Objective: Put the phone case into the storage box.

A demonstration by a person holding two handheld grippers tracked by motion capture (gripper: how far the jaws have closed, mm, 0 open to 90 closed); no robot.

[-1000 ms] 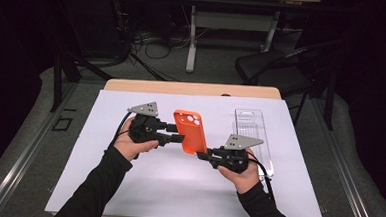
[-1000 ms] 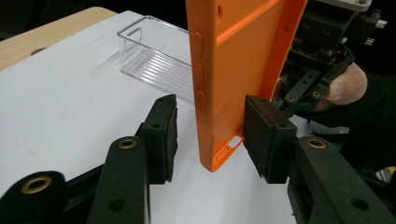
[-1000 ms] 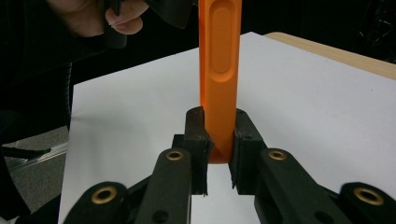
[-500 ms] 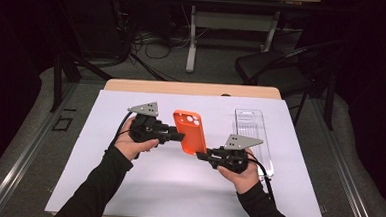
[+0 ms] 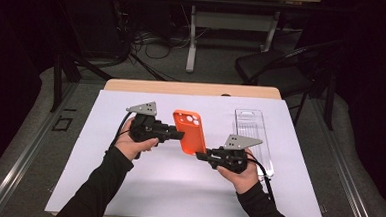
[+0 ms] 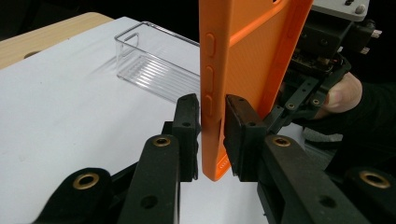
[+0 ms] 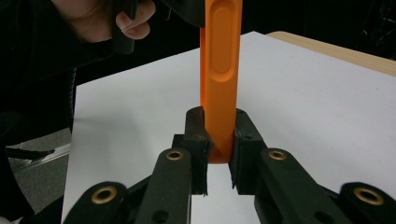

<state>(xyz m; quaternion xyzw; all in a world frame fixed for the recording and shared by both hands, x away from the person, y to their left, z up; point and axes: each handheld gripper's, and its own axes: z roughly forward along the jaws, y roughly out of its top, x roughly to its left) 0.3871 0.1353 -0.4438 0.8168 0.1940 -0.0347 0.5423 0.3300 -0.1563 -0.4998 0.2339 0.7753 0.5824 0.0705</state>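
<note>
The orange phone case (image 5: 190, 132) is standing up over the middle of the white table (image 5: 102, 184). My right claw (image 7: 218, 140) is pinching its bottom end tight. My left claw (image 6: 212, 128) has just been closing around its edge, at nine o'clock. Next, I think, both claws need a steady pull, toward the clear tray (image 5: 253, 136) at three o'clock.

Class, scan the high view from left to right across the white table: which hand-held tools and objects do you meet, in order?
left gripper → orange phone case → right gripper → clear plastic tray
</note>
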